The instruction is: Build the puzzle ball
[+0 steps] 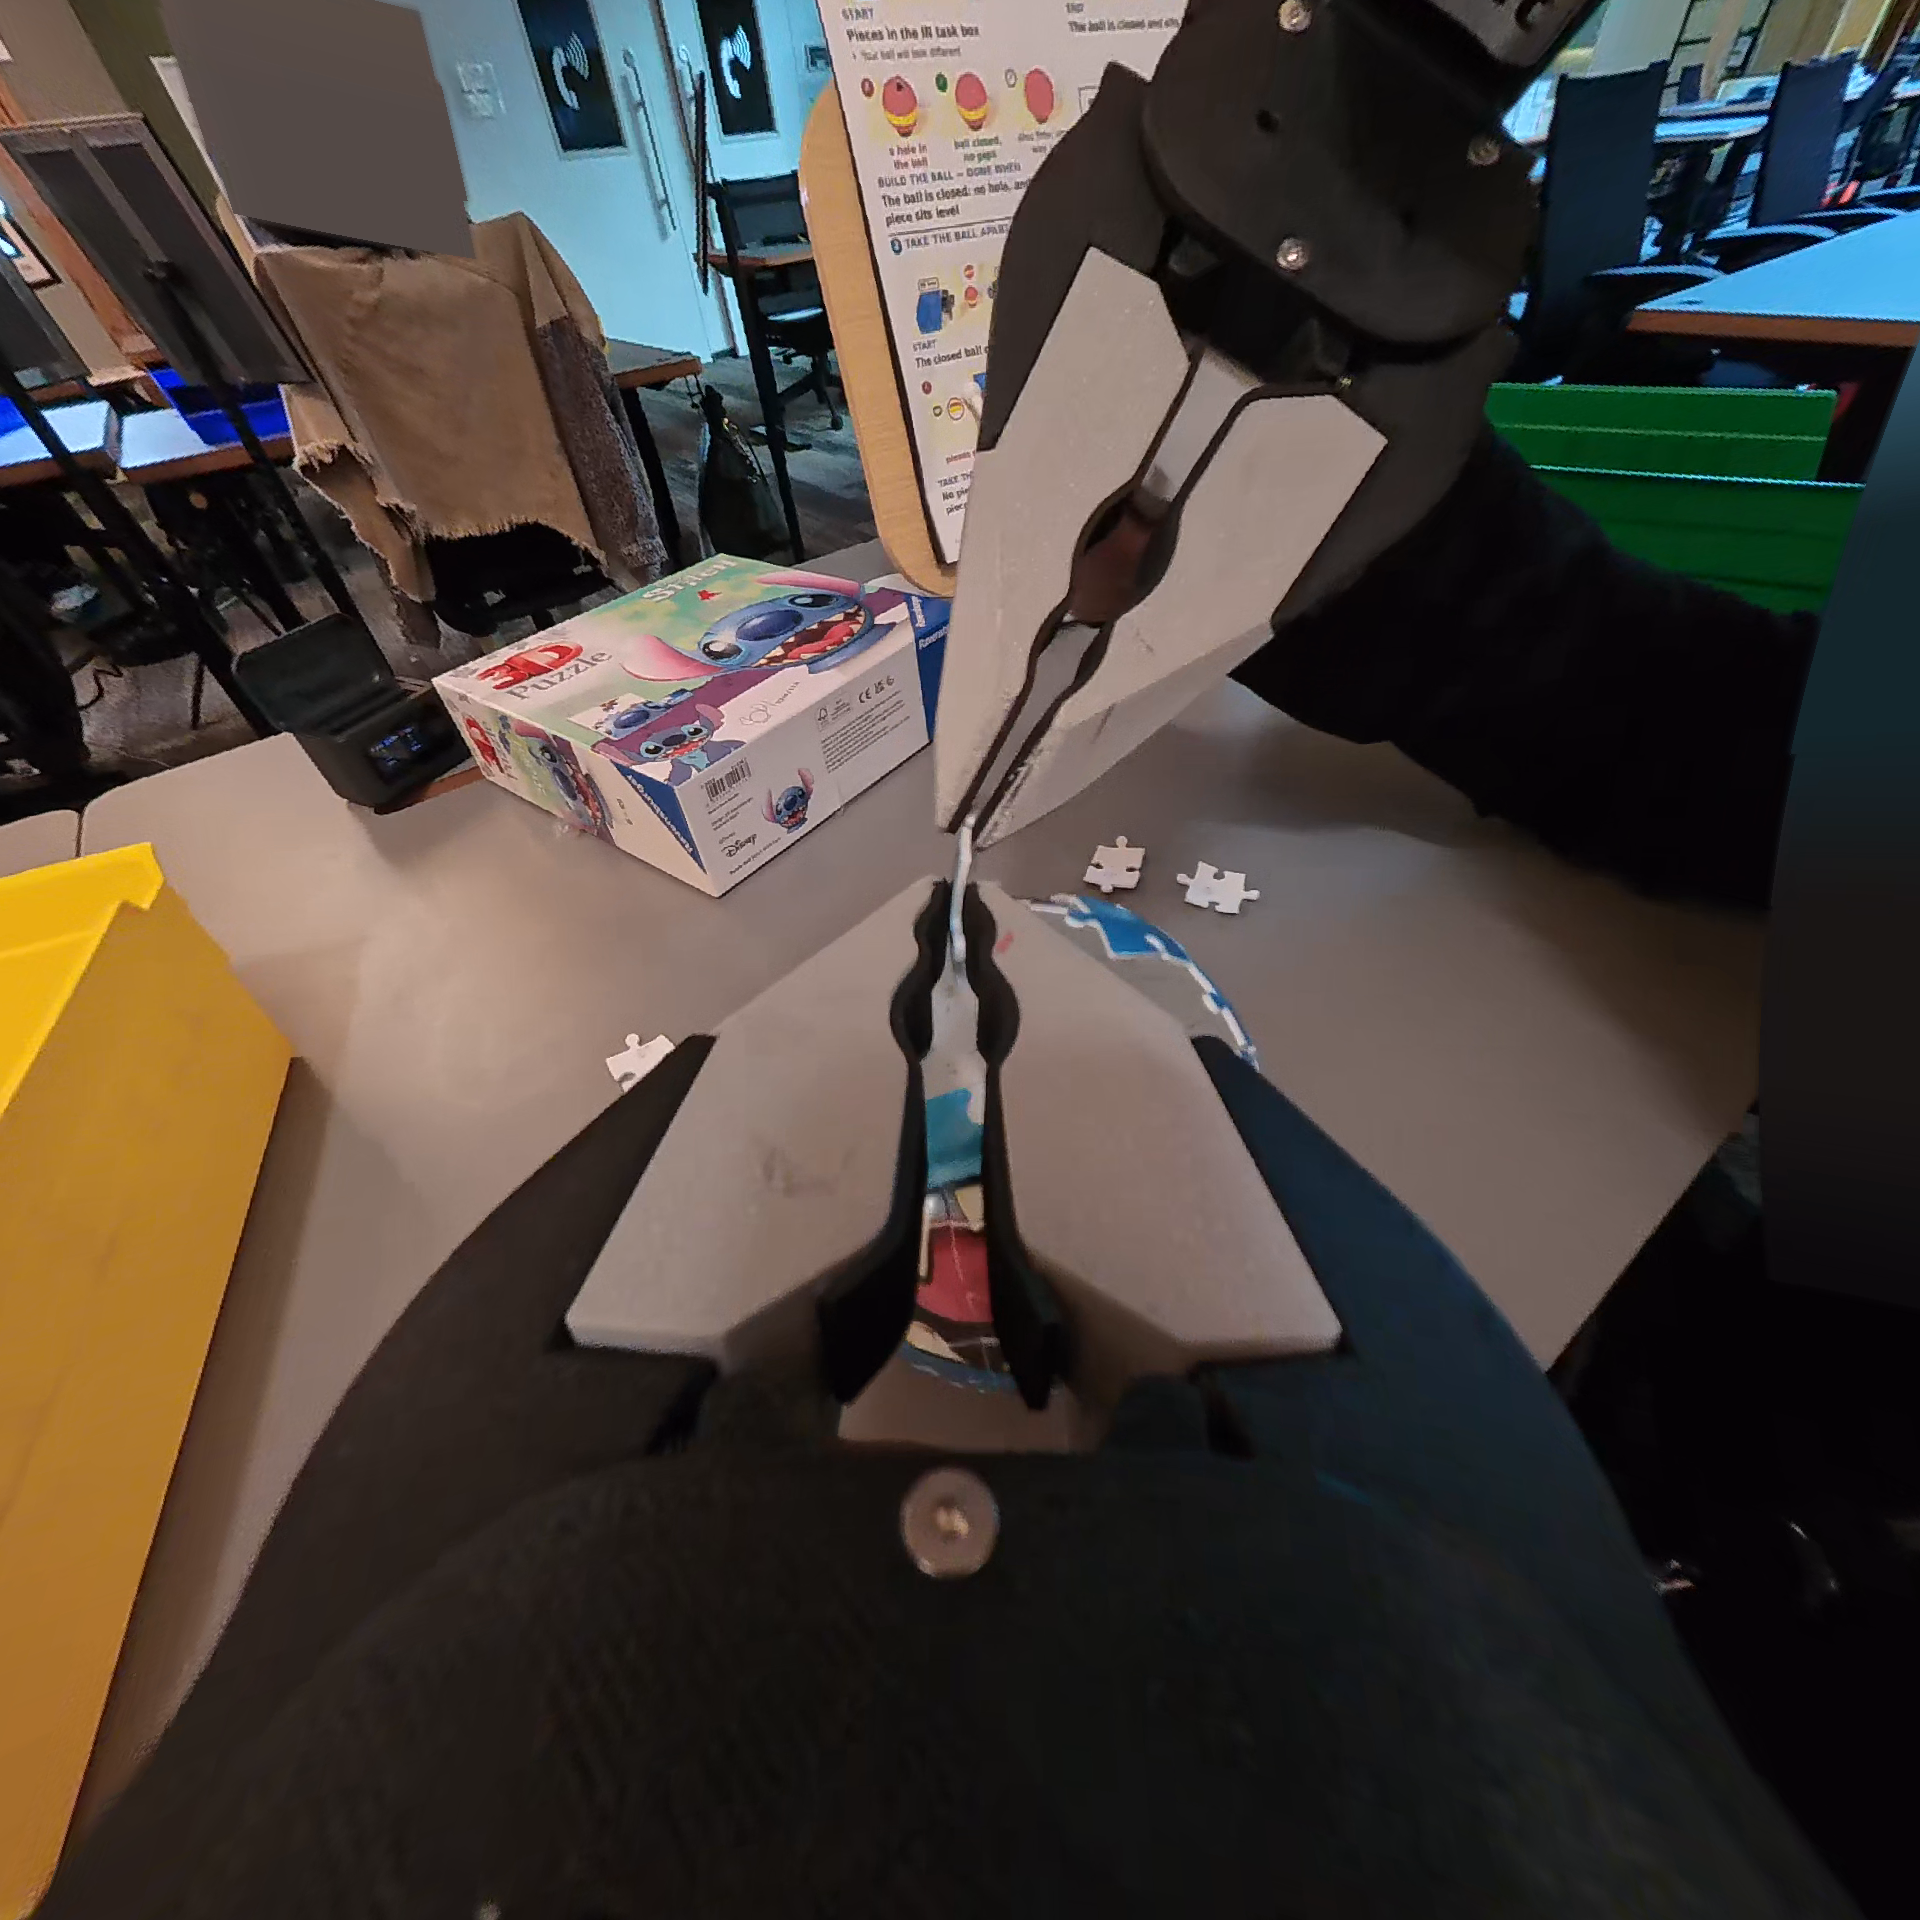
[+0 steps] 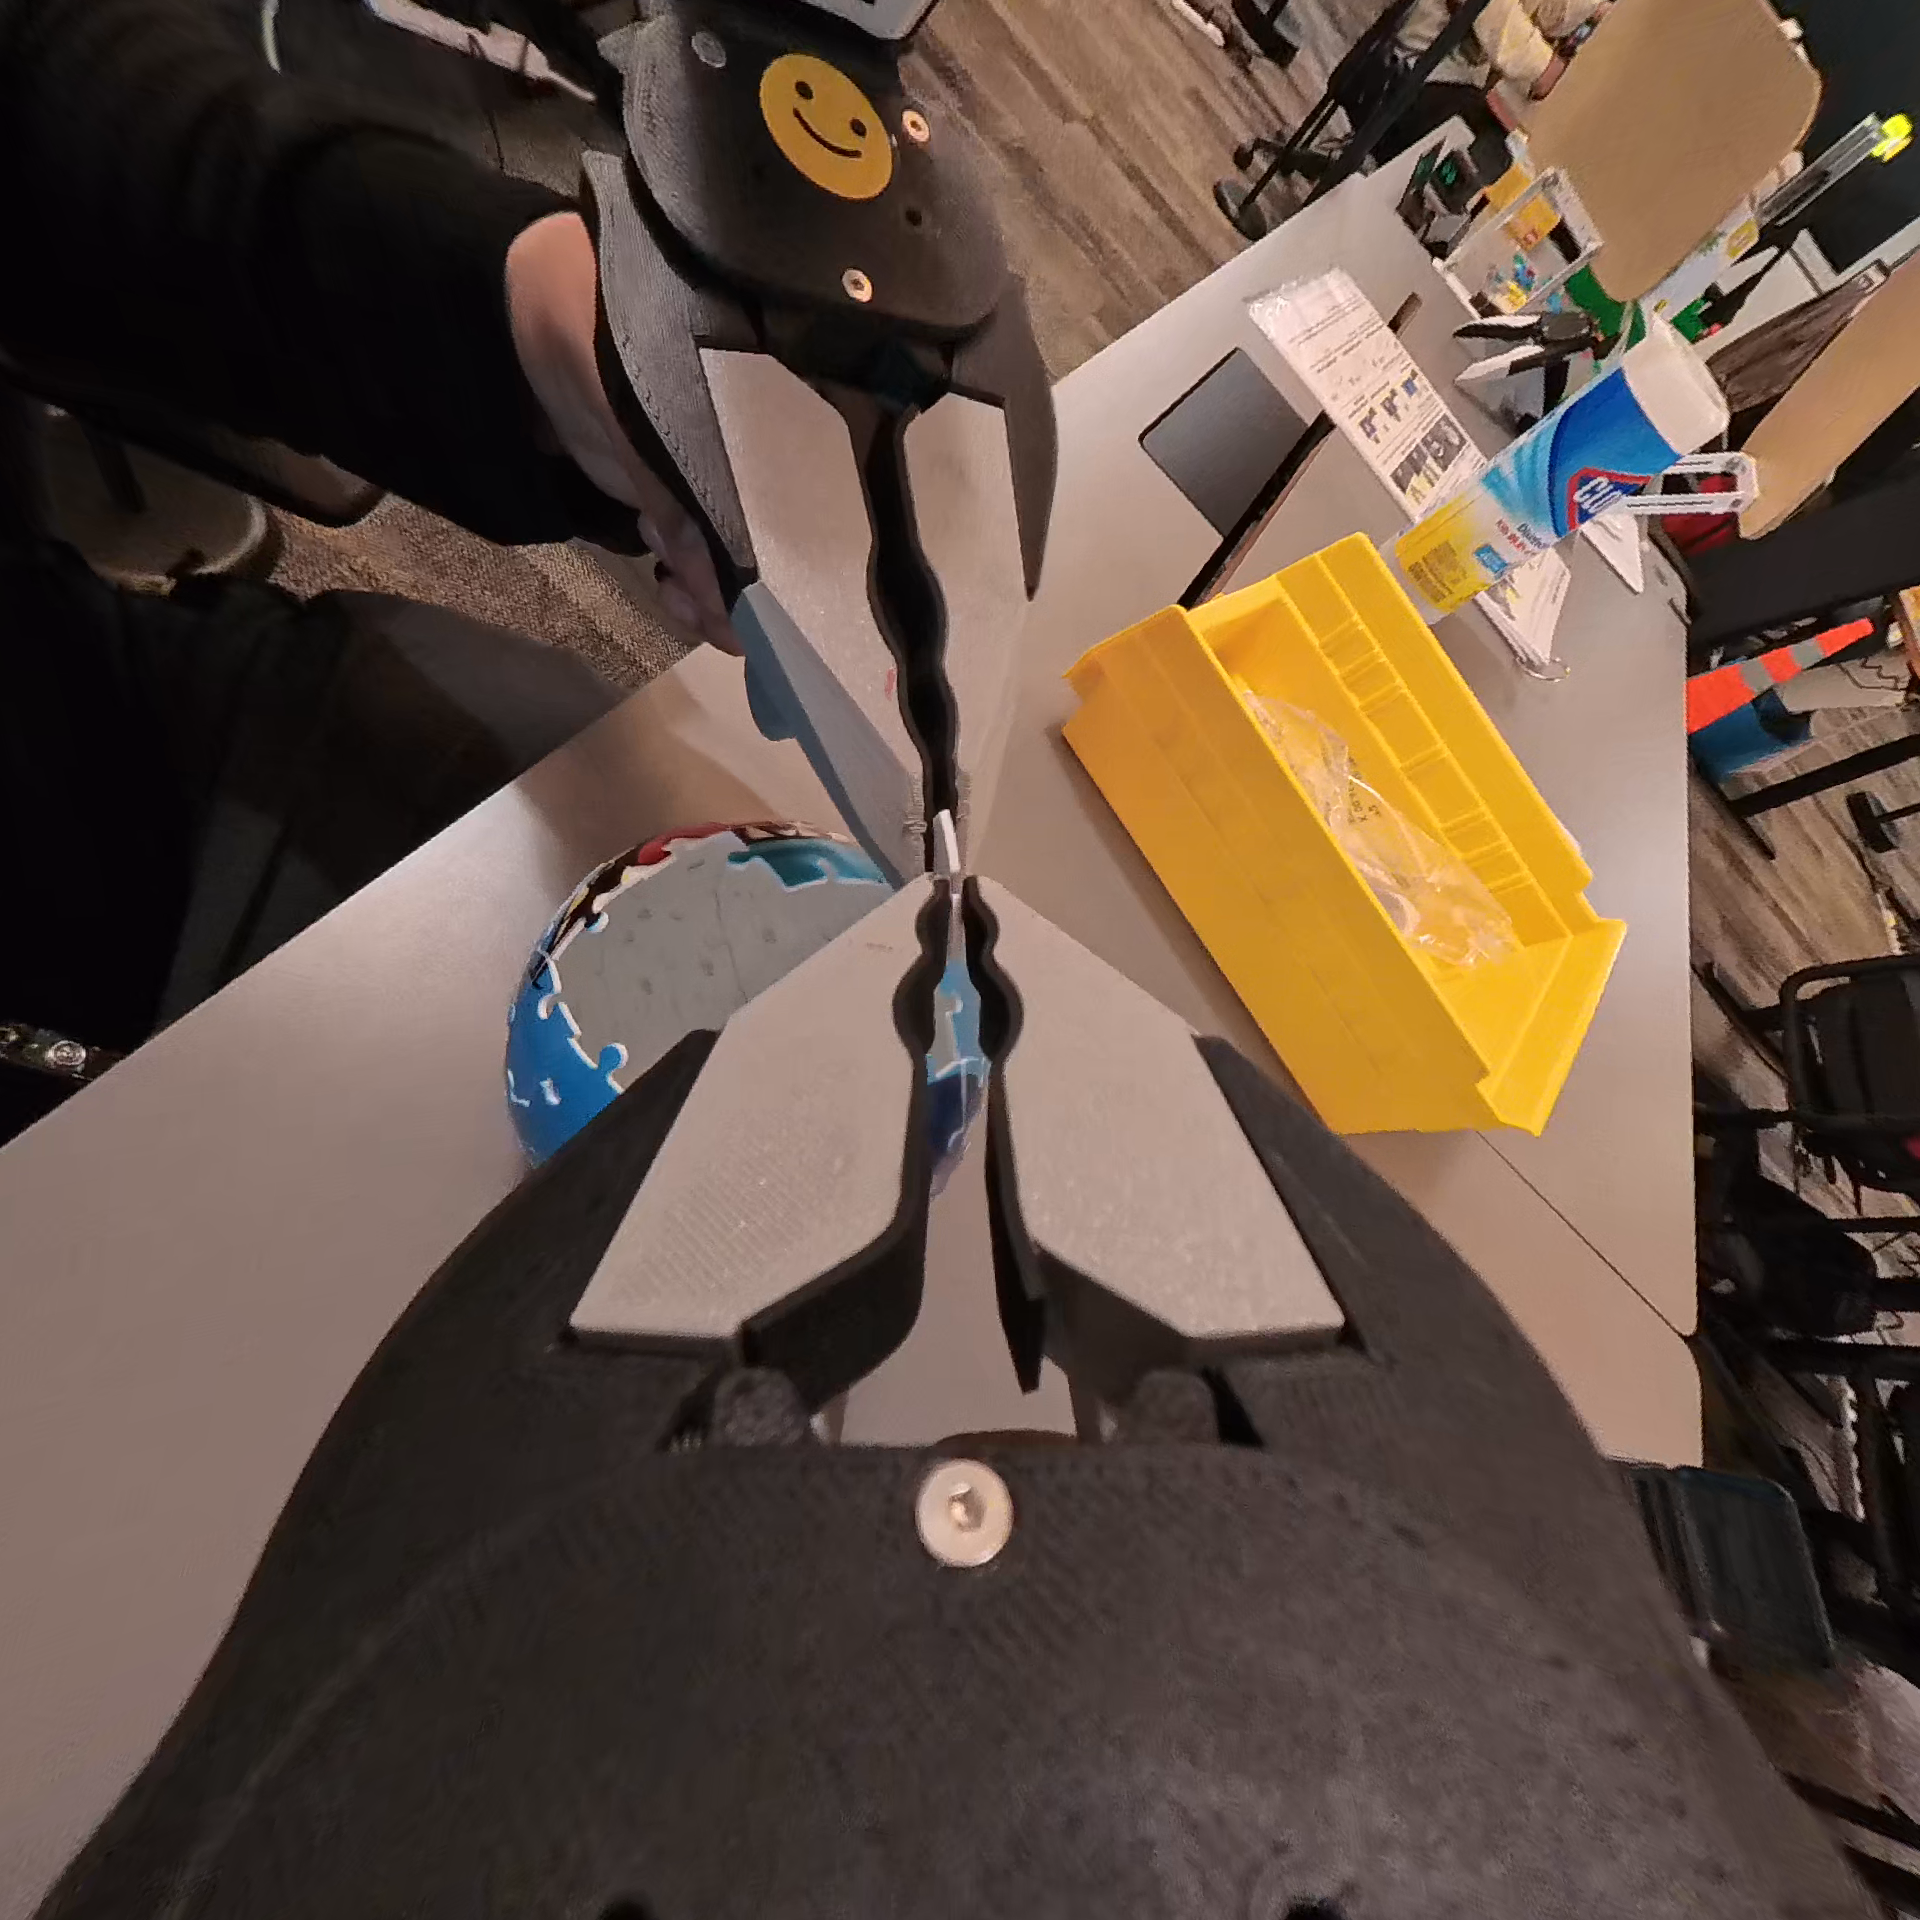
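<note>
A pale puzzle piece (image 1: 964, 862) is seen edge-on, pinched between both grippers tip to tip above the table. My left gripper (image 1: 958, 896) is shut on its near end. My right gripper (image 1: 968, 826) comes down from the upper right and is shut on its far end. In the right wrist view, my right gripper (image 2: 948, 885) meets the left gripper (image 2: 940, 826) on the same piece (image 2: 948, 840). The partly built blue puzzle ball (image 1: 1174, 966) lies open side up on the table below them; it also shows in the right wrist view (image 2: 665, 966).
Three loose pieces lie on the grey table: two (image 1: 1114, 864) (image 1: 1218, 888) beyond the ball, one (image 1: 636, 1058) to the left. The puzzle box (image 1: 707, 717) lies behind. A yellow bin (image 1: 104, 1143) (image 2: 1330, 831) holding a clear bag stands at the left. An instruction board (image 1: 935, 208) stands at the back. Less than 4 cm separates the two grippers' tips.
</note>
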